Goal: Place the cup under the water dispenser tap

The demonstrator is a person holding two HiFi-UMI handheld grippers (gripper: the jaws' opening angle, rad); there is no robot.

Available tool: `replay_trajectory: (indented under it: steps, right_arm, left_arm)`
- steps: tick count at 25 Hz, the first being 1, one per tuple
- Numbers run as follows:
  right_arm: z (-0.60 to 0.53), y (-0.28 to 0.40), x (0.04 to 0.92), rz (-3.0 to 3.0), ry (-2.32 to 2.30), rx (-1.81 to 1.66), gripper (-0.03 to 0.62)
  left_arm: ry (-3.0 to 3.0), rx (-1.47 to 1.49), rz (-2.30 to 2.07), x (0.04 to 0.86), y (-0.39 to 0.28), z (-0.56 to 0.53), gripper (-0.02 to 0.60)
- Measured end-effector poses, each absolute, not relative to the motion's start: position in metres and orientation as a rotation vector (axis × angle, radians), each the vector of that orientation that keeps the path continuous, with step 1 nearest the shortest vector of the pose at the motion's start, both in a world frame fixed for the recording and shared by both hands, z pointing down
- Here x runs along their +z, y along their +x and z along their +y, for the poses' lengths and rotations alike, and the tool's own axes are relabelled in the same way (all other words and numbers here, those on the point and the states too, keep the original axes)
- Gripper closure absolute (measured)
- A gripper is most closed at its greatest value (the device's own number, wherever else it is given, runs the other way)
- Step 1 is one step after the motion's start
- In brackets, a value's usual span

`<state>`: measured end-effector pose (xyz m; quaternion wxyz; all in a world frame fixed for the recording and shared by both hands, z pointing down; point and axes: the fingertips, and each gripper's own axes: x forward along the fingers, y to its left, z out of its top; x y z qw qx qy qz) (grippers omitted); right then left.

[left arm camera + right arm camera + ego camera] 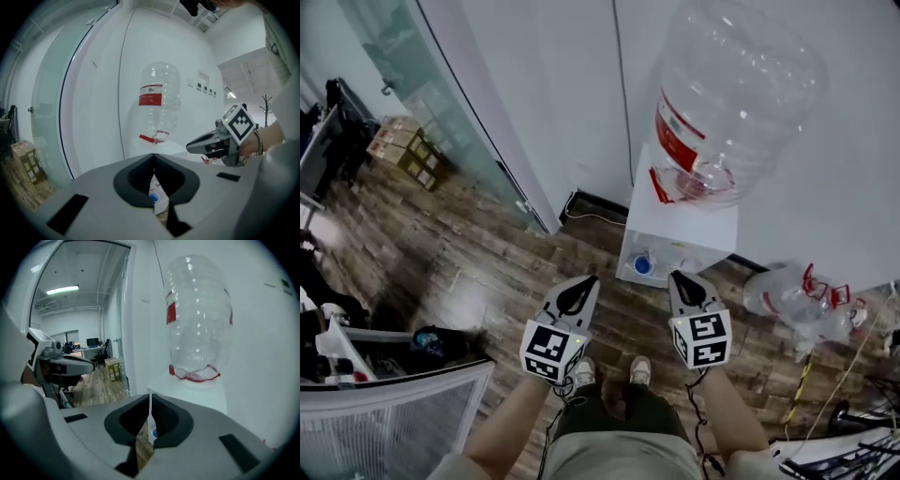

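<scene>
- Left gripper (589,281) and right gripper (677,277) both pinched shut, empty, poised side by side facing the dispenser (684,225).
- Nothing gripped; likely just squaring up.

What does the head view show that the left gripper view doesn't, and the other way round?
Only the head view shows the person's shoes, the spare bottle lying on the floor, and the left gripper from outside. Only the left gripper view shows the coat stand and that gripper's jaws closed together, seen close up. Both show the big bottle on the white dispenser, the right gripper and the cardboard boxes.
</scene>
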<state>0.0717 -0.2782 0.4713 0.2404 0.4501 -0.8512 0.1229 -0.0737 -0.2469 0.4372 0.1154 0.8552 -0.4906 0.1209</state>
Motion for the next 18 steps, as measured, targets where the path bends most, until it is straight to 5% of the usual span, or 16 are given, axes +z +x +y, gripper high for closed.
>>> replay_trajectory:
  steps: [18]
  right_arm:
    - [-0.205,0.087,0.203,-2.576,1.33,-0.028,0.586]
  left_arm:
    - [2.865,0.179,-1.479,0.2,-0.055,-0.184,0.575]
